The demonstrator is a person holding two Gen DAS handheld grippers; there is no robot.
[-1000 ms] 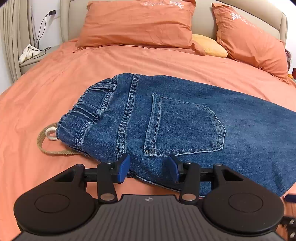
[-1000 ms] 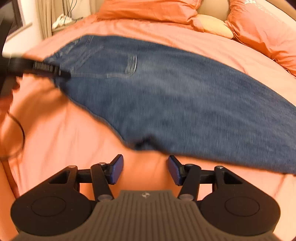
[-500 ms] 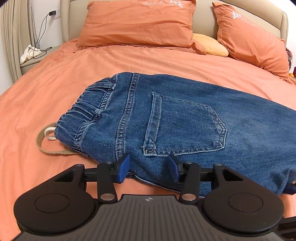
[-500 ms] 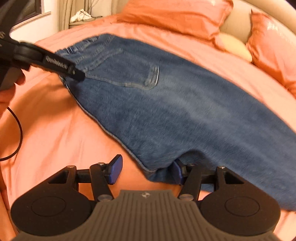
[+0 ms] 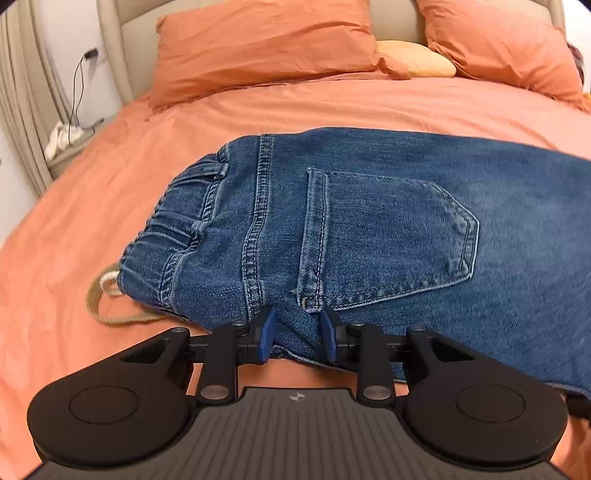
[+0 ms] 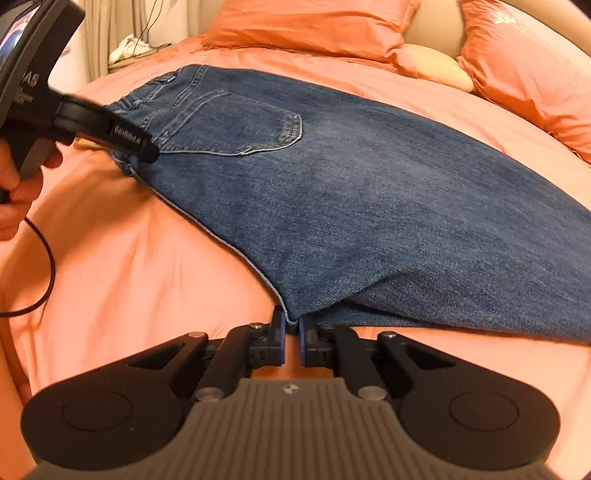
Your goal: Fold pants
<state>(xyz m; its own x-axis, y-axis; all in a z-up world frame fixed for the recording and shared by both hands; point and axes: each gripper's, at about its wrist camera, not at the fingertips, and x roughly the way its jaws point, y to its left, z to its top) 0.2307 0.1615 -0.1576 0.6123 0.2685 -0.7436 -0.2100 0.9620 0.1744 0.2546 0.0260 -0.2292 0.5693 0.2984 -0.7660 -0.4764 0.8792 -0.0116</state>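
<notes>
Where jaws gaped, right hand-held gripper (image 6: 291, 326) pinching jeans (image 6: 369, 192)

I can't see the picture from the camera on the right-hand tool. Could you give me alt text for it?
The right gripper, with black arms and blue-padded fingers, is pinched shut on the near edge of the blue denim jeans lying flat on an orange bedsheet. At far left, the left gripper meets the jeans just below the back pocket. Orange pillows lie behind.

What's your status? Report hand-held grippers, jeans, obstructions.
Left hand-held gripper part-closed around jeans edge near the waistband, not clamped. Right hand-held gripper shut on jeans edge. Jeans flat on bed. Drawstring loose by waistband, nothing blocking.
</notes>
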